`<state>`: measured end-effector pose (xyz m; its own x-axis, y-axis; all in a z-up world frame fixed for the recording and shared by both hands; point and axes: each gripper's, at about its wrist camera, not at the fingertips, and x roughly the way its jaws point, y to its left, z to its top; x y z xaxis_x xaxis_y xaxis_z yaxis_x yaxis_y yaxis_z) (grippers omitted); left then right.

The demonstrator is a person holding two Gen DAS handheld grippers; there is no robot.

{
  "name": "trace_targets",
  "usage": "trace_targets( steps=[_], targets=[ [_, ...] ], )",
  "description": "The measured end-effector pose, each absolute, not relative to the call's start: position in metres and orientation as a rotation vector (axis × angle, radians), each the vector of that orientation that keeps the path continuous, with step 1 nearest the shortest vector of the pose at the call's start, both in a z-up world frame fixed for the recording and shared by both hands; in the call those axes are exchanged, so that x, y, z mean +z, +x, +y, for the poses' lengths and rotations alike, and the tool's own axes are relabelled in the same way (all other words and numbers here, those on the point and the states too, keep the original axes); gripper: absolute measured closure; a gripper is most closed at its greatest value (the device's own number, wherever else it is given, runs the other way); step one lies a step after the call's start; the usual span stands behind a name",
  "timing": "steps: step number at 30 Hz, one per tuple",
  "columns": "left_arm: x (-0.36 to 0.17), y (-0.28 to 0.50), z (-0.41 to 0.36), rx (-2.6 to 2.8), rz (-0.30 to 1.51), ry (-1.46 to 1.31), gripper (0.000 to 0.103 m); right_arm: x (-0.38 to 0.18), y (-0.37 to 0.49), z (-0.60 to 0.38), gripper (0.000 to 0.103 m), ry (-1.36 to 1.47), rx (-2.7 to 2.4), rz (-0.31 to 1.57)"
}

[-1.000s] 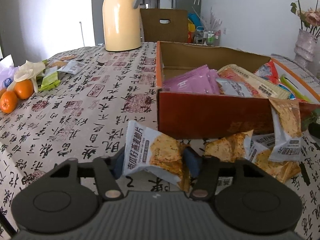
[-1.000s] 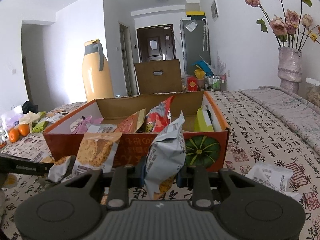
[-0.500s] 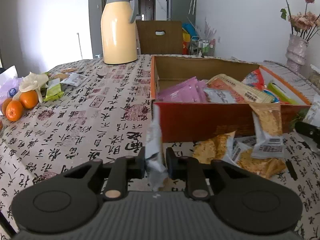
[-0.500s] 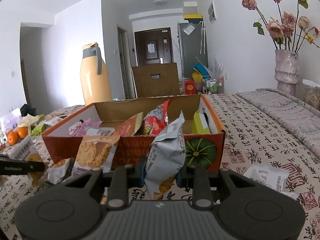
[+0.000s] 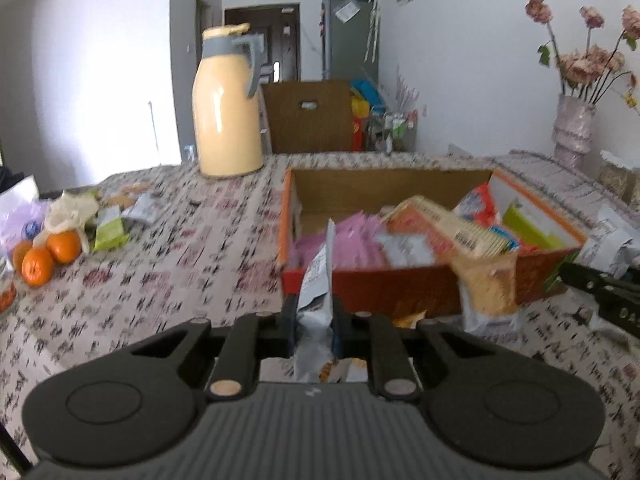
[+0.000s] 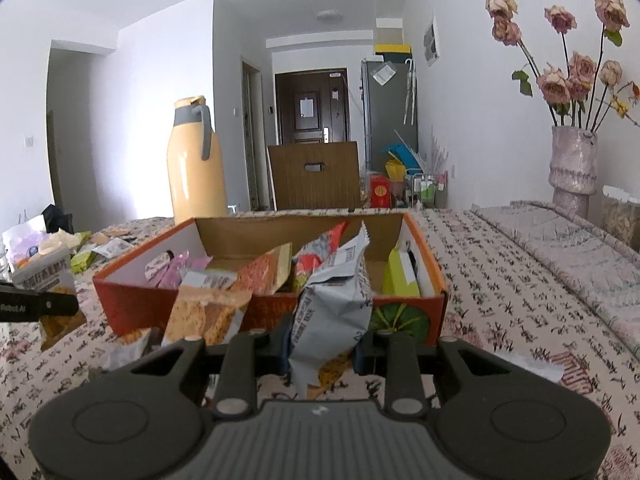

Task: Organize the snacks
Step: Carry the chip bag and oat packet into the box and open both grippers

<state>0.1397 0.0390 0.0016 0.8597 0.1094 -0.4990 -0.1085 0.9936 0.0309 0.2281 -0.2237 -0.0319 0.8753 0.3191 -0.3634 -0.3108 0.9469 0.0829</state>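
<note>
Both grippers are loaded, mid-carry toward the open orange cardboard box (image 6: pixel 276 312).

Left gripper (image 5: pixel 314 322): fingers pinched on a thin silver-white foil cracker packet (image 5: pixel 318 280), held edge-on and upright. The box's near-left corner is at 12 o'clock just beyond it.

Right gripper (image 6: pixel 322 344): clamped on a crumpled grey foil snack bag (image 6: pixel 334 304), box front wall at 12 o'clock behind it.

My read: pick is done, this is the transport step. Next move needs lift over the front wall, then release into a free spot. The back-left of the box looks emptiest.

An orange cracker packet (image 6: pixel 206 312) leans on the front wall and could get knocked.

Surface: table under a calligraphy-print cloth (image 6: pixel 512 280). Left view shows tangerines (image 5: pixel 38 266) at 9 o'clock and a tall yellow thermos jug (image 5: pixel 226 116) at 11.

Room: dried roses in a pale vase (image 6: pixel 572 164) at 2 o'clock, dark door (image 6: pixel 310 106) far back.
</note>
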Motion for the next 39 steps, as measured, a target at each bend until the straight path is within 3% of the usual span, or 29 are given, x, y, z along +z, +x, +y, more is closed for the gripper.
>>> trace_targets(
  steps=[18, 39],
  targets=[
    [0.051, 0.209, 0.011, 0.112, 0.411, -0.013, 0.087, 0.025, 0.287, -0.209, 0.076, 0.023, 0.289, 0.286],
    [0.011, 0.255, 0.027, 0.135, 0.461, -0.063, 0.087, -0.007, 0.332, -0.194, 0.076, 0.023, 0.297, 0.329]
  ],
)
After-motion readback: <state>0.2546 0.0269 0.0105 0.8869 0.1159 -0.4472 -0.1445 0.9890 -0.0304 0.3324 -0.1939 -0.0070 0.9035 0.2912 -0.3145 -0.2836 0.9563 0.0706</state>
